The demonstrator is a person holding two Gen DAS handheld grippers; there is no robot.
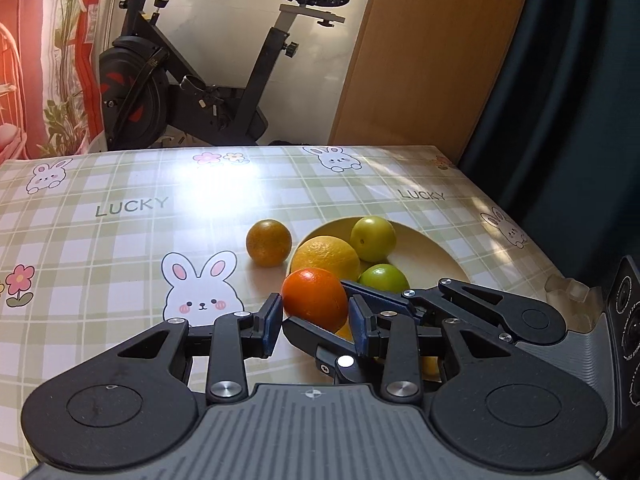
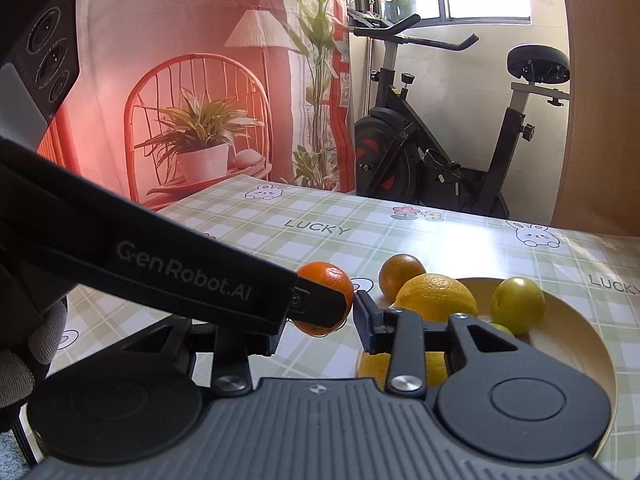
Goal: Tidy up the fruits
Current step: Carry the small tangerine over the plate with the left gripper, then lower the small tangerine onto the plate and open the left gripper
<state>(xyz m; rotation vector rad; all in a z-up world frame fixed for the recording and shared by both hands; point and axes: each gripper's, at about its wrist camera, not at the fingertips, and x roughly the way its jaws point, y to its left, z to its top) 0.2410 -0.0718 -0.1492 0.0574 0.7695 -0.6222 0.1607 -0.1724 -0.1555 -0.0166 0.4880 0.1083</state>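
Step in hand, as judged: carry the orange [image 1: 314, 296] into the plate [image 1: 440, 248] with the other fruit. The left gripper [image 1: 314, 320] is clamped on the orange, one blue pad pressed to each flank. The right gripper [image 2: 318, 326] has its fingers either side of the same fruit. One pad sits at the fruit's surface and the other is hidden behind the left gripper, so whether it presses cannot be told. Let one gripper alone bear the load; two opposed grips on a small round fruit may twist it out. Keep the pads across the widest part, since a hold nearer either end is likely to let it roll free. Set the orange down in the bare part of the plate toward the table's [image 1: 120, 240] right edge, not on top of the fruit already inside. Release it low, as it will probably roll. The orange is bright, glossy, round and finely dimpled. It is held clear of the table, just at the plate's left rim. The plate holds a large yellow citrus [image 1: 326, 254] and two green fruits [image 1: 373, 238]. A duller orange [image 1: 269, 242] rests on the table just beside the left rim.
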